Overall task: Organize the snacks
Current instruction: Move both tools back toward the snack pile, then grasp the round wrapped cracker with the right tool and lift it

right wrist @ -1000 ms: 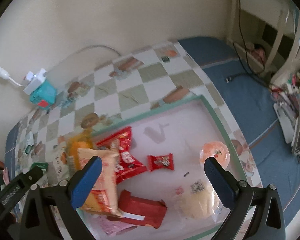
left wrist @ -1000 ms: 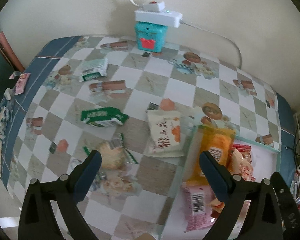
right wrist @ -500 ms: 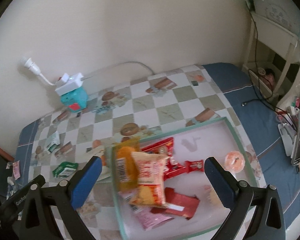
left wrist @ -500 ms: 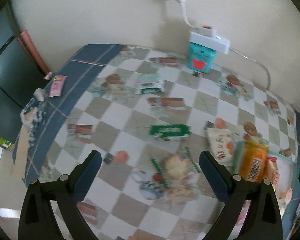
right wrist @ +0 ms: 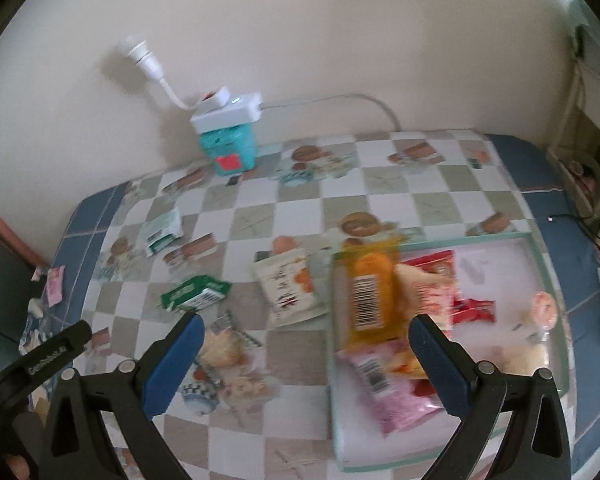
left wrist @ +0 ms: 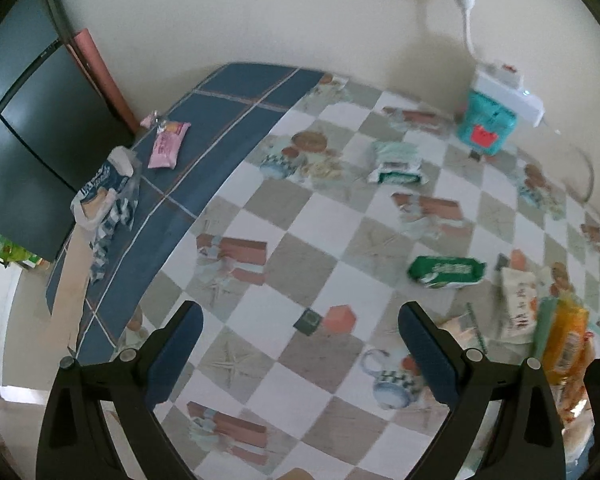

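I see a glossy checked tablecloth [left wrist: 332, 224], vinyl-looking, smooth. Green snack pack [left wrist: 446, 272] and pink packet [left wrist: 167, 146] are shiny plastic film. Orange packet [right wrist: 370, 292] is glossy clear wrap. My gripper fingers [right wrist: 172, 360] have matt blue pads on matt black plastic. Power strip [right wrist: 226, 114] is smooth white plastic

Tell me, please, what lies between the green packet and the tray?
In the right wrist view, a white packet with orange print lies between the green packet and the tray, close beside the tray's left edge.

Both 2 wrist views look down obliquely (from above), sharing the teal box [left wrist: 487, 128] [right wrist: 228, 150].
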`<action>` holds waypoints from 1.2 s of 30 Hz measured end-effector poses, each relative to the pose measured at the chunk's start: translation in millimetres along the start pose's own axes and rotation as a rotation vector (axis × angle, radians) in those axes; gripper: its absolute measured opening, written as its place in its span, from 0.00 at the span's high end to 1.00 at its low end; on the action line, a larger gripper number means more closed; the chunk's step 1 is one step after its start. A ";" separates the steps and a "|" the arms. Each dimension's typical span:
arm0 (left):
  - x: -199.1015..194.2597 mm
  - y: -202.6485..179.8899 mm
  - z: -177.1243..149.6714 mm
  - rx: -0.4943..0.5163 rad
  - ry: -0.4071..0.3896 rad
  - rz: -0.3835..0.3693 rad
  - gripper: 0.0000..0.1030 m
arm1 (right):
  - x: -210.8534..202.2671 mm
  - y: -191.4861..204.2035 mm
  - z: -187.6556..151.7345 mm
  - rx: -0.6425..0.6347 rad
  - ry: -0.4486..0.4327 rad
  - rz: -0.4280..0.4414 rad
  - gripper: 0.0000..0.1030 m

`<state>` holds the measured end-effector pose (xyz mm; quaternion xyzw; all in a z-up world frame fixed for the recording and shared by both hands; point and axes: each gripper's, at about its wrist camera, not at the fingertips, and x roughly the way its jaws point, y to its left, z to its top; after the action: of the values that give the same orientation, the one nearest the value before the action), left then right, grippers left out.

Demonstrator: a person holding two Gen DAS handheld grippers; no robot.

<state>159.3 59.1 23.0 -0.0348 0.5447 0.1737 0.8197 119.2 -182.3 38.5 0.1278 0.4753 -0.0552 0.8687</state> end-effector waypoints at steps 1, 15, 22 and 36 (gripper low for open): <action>4.8 1.1 0.3 0.001 0.010 0.001 0.05 | 3.2 2.6 -1.1 -0.005 0.008 0.006 0.00; 74.5 5.7 0.3 -0.037 0.159 0.003 0.05 | 81.5 48.7 -28.0 -0.096 0.156 0.062 0.00; 91.6 19.3 6.4 -0.094 0.169 0.009 0.05 | 111.6 62.7 -38.3 -0.141 0.195 0.064 0.00; 113.9 7.9 11.9 -0.071 0.160 0.016 0.05 | 149.7 86.6 -49.5 -0.245 0.211 0.050 0.00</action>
<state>206.7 97.6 -74.2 -0.0733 0.6023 0.1963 0.7703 179.0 -81.6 -98.1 0.0376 0.5637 0.0386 0.8243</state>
